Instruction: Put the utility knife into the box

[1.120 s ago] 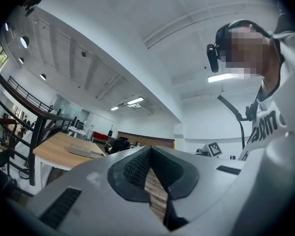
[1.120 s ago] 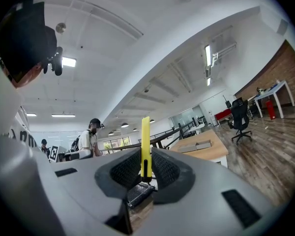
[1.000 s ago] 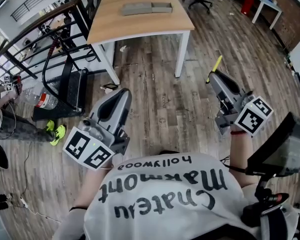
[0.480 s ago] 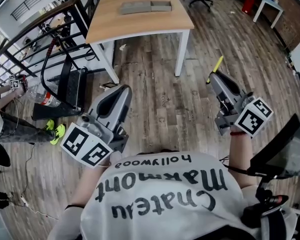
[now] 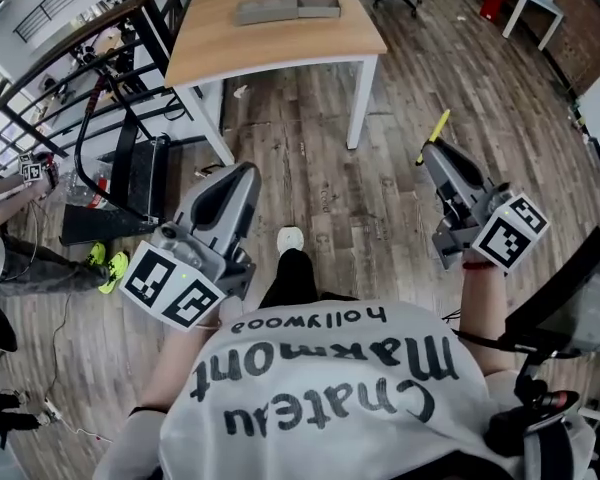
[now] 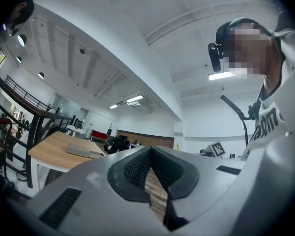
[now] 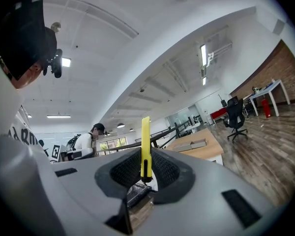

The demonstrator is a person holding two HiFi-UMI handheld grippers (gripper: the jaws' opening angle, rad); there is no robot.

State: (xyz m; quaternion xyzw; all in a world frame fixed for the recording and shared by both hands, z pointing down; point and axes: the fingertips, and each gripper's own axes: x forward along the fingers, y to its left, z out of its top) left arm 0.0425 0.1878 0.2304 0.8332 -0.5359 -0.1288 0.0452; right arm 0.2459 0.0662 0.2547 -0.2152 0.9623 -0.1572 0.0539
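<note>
In the head view, the utility knife (image 5: 437, 128) is clamped in the right gripper (image 5: 430, 150), well apart from the box (image 5: 287, 9) on the table (image 5: 280, 53) (kept firm for the carry, presumably). In the left gripper view, the left gripper (image 6: 150, 150) is pressed together, empty. In the right gripper view, the utility knife is pinched upright.

white shoe (image 5: 290, 239) newly in view

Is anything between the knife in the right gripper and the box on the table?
Nothing visible. The right gripper holds the knife over wooden floor; the box lies on the table ahead, with only floor between them.
</note>
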